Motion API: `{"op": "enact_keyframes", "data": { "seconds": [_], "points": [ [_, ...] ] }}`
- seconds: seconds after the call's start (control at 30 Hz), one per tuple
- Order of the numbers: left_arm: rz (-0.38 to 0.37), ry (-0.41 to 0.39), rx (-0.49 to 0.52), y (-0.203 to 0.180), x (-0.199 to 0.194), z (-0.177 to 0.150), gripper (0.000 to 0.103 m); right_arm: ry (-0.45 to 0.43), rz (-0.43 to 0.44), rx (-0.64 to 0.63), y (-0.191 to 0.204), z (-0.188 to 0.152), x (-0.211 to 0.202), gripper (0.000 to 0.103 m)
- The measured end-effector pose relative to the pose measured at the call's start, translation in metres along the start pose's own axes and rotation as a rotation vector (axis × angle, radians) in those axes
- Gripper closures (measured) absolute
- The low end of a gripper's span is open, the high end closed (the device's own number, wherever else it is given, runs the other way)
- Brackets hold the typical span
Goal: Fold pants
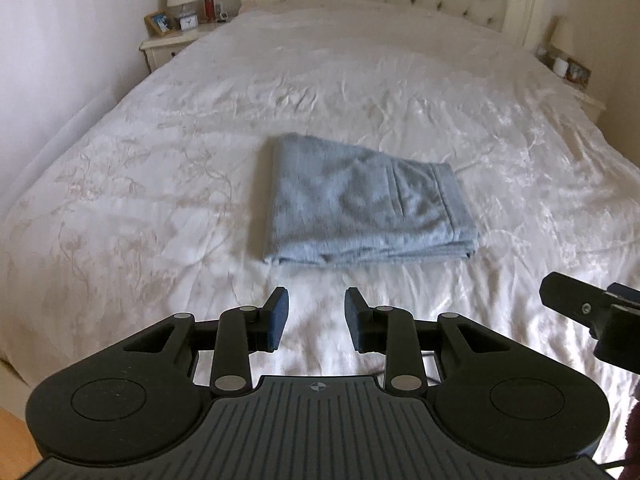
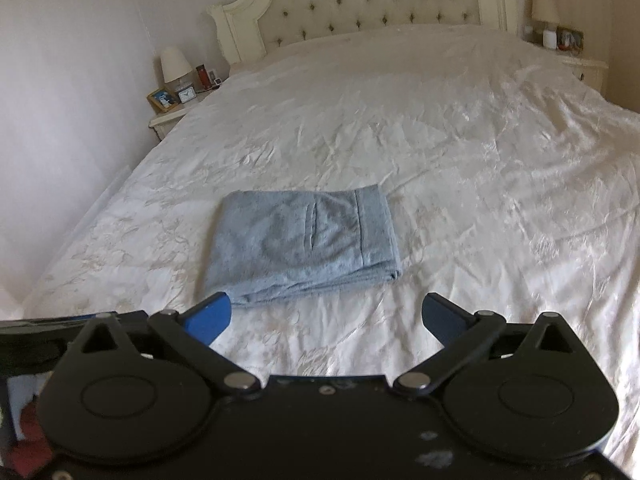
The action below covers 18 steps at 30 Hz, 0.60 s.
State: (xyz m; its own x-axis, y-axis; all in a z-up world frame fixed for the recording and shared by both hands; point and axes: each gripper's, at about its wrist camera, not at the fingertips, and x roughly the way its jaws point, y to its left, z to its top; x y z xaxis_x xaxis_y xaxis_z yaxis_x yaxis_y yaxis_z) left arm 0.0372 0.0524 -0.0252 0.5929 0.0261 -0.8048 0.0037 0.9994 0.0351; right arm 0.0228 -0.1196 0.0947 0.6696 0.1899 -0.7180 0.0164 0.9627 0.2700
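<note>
Grey pants (image 1: 362, 204), folded compact, mid-bed (image 1: 160, 160).
Left tool (image 1: 316, 316) and right tool (image 2: 326, 318): both released, empty, short of the bundle. Judged complete; withdraw clear without snagging layered edges.

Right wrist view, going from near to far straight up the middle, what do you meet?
Right gripper, open → bare bedspread → folded blue-grey pants → a long stretch of wrinkled bedspread → tufted headboard.
</note>
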Motion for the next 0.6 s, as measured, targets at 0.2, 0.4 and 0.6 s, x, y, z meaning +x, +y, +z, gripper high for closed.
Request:
{"op": "enact_keyframes", "data": {
  "seconds": [0.2,0.4,0.6],
  "points": [
    [-0.026,0.029,0.002,-0.008,-0.004,-0.007,0.073,0.009,0.018,-0.018,0.001,-0.003,-0.008,0.000],
    [-0.032,0.045,0.009,-0.016,-0.002,-0.007,0.073,0.017,0.045,-0.065,0.005,-0.004,-0.009,0.000],
    [-0.017,0.059,0.000,-0.020,0.001,-0.008,0.073,0.034,0.063,-0.076,0.004,-0.003,-0.005,0.000]
  ]
}}
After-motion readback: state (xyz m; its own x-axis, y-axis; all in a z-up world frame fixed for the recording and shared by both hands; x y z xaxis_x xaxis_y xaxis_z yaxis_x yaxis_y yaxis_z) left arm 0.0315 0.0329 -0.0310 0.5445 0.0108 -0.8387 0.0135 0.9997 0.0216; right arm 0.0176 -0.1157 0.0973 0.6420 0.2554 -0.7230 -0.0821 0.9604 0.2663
